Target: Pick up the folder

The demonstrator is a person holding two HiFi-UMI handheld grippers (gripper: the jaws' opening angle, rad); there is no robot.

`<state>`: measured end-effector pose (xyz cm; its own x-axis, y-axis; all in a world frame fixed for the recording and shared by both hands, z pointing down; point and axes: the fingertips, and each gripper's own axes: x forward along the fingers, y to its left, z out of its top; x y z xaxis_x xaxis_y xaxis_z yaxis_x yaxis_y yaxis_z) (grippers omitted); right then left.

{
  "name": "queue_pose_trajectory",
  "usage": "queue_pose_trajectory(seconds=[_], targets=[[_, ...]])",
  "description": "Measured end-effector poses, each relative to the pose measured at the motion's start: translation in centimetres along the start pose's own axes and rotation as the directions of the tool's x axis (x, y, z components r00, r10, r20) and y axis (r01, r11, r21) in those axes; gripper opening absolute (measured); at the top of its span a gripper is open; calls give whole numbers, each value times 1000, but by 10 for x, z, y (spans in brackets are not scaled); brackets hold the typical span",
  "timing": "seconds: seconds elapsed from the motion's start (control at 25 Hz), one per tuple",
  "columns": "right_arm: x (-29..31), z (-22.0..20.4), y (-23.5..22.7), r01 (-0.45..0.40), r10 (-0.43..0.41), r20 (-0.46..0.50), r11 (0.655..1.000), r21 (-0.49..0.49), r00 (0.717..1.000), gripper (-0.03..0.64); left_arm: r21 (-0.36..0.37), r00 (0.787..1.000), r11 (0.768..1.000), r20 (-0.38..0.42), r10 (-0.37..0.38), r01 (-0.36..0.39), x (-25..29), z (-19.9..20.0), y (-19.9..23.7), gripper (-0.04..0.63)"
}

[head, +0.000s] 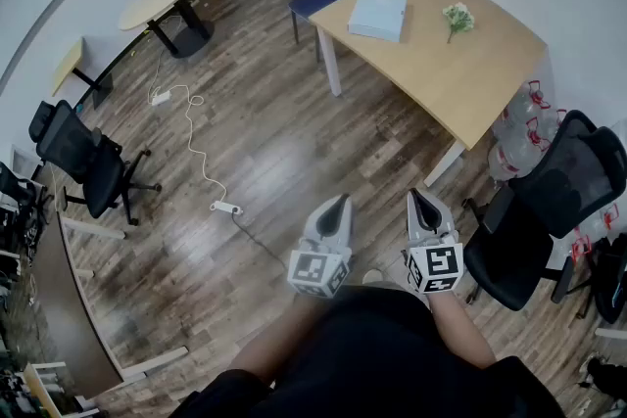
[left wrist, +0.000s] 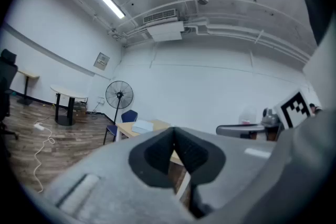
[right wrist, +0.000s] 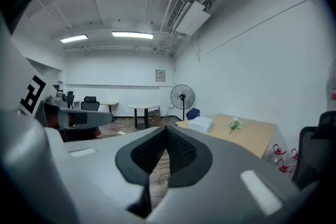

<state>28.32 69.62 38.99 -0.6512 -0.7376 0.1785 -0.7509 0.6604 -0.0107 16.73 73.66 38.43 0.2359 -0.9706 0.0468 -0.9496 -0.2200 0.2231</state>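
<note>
1. The folder lies flat on the wooden table, near a flower sprig.
2. The left gripper is well apart from the table, its jaws pressed together on nothing.
3. The right gripper, nearer the table, is likewise closed and empty.

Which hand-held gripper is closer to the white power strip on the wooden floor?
Left. The left hand-held gripper is to the right of the white power strip; the right hand-held gripper is even farther right.
</note>
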Motion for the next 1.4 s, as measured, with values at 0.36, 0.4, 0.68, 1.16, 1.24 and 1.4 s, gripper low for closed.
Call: queue_pose_trajectory(seconds=[0.36,0.4,0.68,1.16,1.24,1.4], targets=[[-5,-2,-13,-45,45,50,999,1,998,-1,-20,1000,1000,21,19,-19,4,-3,-14,-1],[-2,-3,-13,-52,52,45,999,-1,998,0,-23,999,999,22,26,-26,5,-3,-11,-1],[44,-4,-12,-69,70,23,997,-32,997,0,-10,998,999,36,50,-50,28,7,26,0],[218,-8,-54,-10,6,-95,999,-47,995,0,-52,999,999,-43,10,-13,163,5,164,-2],[258,-1,-57,-8,3,-127,999,-33,992,0,-44,997,998,-61,-42,39,191,13,187,-2],[338,27,-49,-5,0,-149,999,-32,989,0,13,993,994,-63,-105,106,236,39,243,-2]])
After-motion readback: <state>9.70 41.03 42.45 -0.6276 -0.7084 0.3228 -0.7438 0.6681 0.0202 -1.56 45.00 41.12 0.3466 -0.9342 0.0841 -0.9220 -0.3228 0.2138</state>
